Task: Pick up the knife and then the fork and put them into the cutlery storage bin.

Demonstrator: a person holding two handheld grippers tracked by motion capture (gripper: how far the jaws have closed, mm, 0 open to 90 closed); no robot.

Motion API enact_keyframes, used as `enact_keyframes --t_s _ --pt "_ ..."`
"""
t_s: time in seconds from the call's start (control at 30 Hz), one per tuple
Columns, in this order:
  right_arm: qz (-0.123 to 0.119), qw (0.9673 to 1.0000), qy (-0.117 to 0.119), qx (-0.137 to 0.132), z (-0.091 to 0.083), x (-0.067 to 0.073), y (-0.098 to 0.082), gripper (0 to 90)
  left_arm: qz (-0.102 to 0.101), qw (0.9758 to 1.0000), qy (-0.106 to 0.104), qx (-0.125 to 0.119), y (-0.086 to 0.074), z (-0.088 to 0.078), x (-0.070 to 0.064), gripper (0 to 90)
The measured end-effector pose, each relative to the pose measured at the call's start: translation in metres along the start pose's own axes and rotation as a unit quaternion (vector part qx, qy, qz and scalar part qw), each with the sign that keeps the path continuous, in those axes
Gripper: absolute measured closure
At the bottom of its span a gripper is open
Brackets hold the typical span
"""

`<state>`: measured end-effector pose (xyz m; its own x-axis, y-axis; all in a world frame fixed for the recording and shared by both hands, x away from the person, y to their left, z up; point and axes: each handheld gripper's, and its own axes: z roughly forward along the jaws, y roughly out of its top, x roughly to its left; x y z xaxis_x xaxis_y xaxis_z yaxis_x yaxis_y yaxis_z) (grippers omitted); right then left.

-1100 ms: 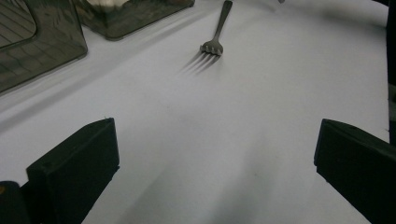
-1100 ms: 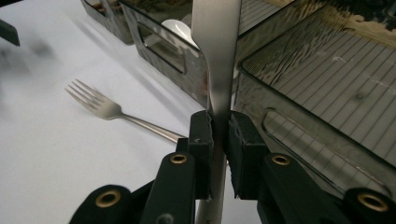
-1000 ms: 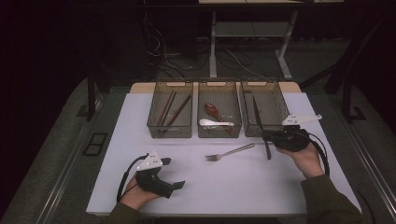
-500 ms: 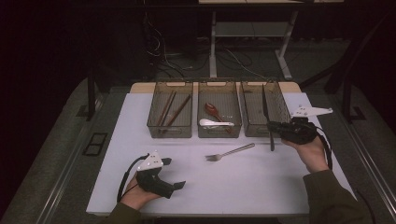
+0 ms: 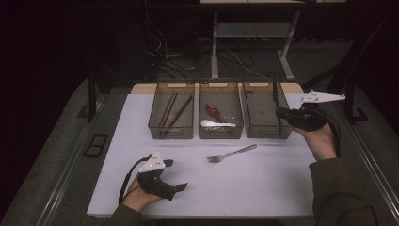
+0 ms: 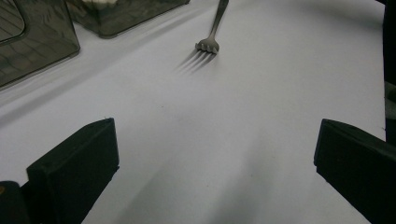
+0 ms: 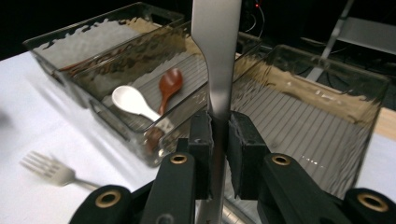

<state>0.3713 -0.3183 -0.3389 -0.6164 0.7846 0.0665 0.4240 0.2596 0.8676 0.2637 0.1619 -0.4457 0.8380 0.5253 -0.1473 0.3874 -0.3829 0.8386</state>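
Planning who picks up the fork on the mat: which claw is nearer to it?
Left, slightly. The left claw rests on the mat below and left of the fork, jaws open toward it. The right claw is up at the right bin, holding a knife.

Your sleeves are dark olive. Each black gripper, left gripper (image 5: 175, 179) and right gripper (image 7: 219, 135), carries a pale grey three-cornered plate and a trailing black cable; brass-ringed pivots mark the right one's arms, blocky black pads its jaws.

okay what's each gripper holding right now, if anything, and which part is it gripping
The right hand-held gripper clamps a metal utensil partway along its flat length, standing upright. The left hand-held gripper holds nothing.
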Motion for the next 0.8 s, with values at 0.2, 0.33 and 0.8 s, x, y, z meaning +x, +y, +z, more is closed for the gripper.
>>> enact_keyframes --t_s 0.2,0.33,0.8 --pt "0.004 0.9998 -0.020 -0.002 0.005 -0.012 0.014 79.8 0.001 1.0000 0.000 0.000 0.000 0.000 -0.001 0.0" --pt "0.007 0.9994 -0.033 -0.001 0.010 -0.020 0.021 79.8 0.000 1.0000 0.000 -0.001 0.000 0.000 -0.001 0.0" --pt "0.025 0.9976 -0.061 0.023 0.038 -0.045 0.030 79.8 0.000 1.0000 0.000 -0.003 0.000 -0.001 0.000 0.0"
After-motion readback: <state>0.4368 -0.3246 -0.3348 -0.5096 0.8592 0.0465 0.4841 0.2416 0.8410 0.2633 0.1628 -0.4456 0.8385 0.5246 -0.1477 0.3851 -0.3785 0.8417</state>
